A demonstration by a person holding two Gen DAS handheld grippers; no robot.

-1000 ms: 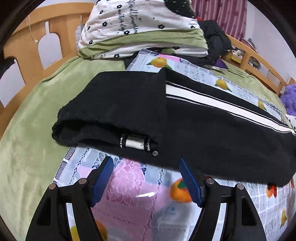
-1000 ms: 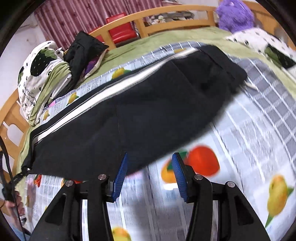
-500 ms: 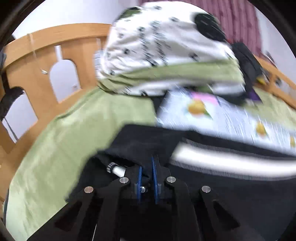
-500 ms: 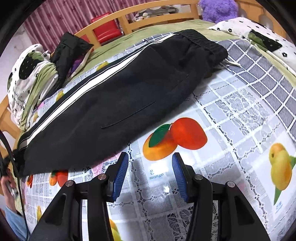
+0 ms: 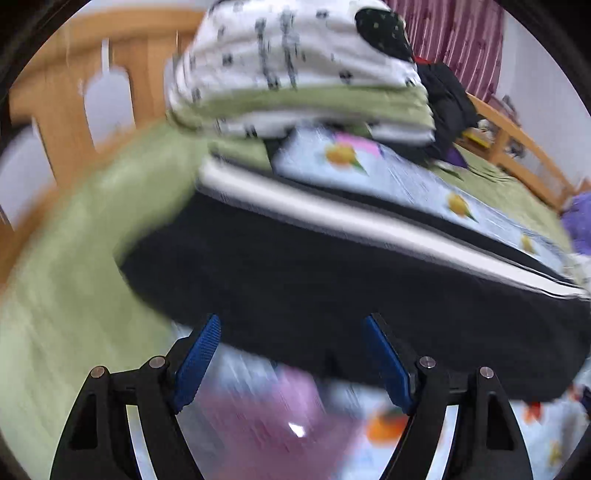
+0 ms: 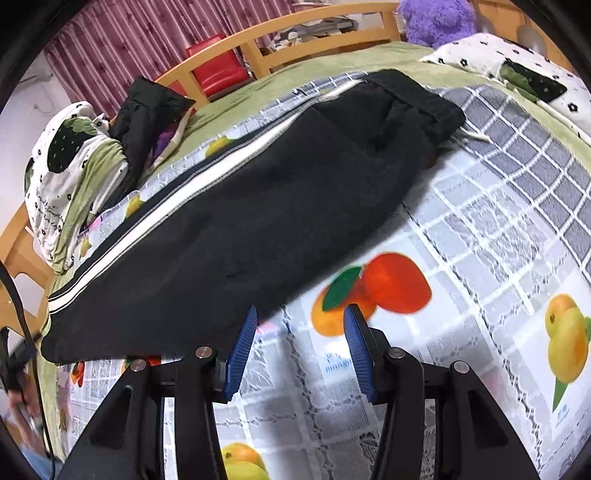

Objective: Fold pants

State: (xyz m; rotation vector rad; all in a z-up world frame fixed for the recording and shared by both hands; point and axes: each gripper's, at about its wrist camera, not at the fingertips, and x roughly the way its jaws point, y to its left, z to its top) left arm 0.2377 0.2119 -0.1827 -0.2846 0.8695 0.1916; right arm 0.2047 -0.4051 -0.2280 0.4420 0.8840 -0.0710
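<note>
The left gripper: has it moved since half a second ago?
Yes. The left gripper was shut on the pants hem near the headboard; now it has pulled back toward the fruit-print cloth, jaws opening, nothing between them.

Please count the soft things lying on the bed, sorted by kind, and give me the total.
Black pants with a white stripe: 1
Fruit-print cloth: 1
Folded quilt pile, white and green: 1
Black jacket: 1
Purple plush toy: 1
White spotted pillow: 1
Total: 6
</note>
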